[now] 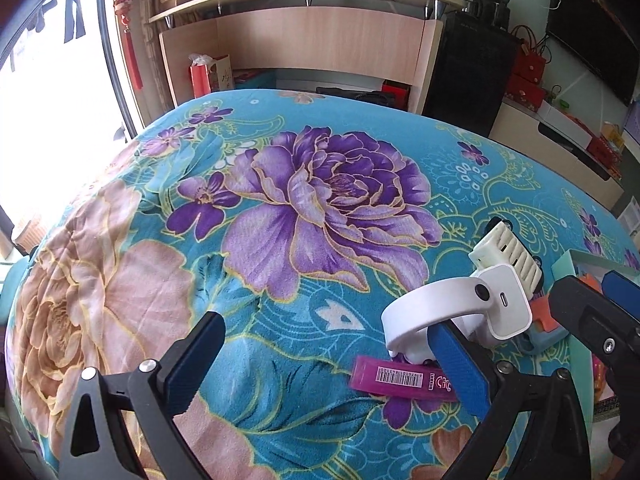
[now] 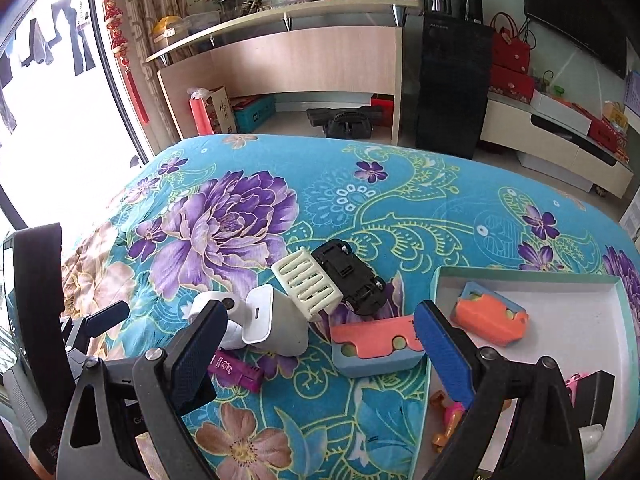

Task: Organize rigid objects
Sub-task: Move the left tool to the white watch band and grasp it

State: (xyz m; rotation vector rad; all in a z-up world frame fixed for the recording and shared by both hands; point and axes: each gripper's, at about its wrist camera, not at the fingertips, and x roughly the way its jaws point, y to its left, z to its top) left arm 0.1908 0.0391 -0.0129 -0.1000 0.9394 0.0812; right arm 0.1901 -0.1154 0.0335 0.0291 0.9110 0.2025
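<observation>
Magenta case (image 1: pixel 402 378) shows a barcode label.

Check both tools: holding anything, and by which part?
Nothing is held. The left tool is open over the cloth, with the purple box by its right finger. The right tool is open above the orange-blue block, not touching it.

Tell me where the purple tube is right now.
The purple tube lies flat on the flowered bedspread, low left in the right wrist view, just in front of the white charger and left of the tray.
</observation>
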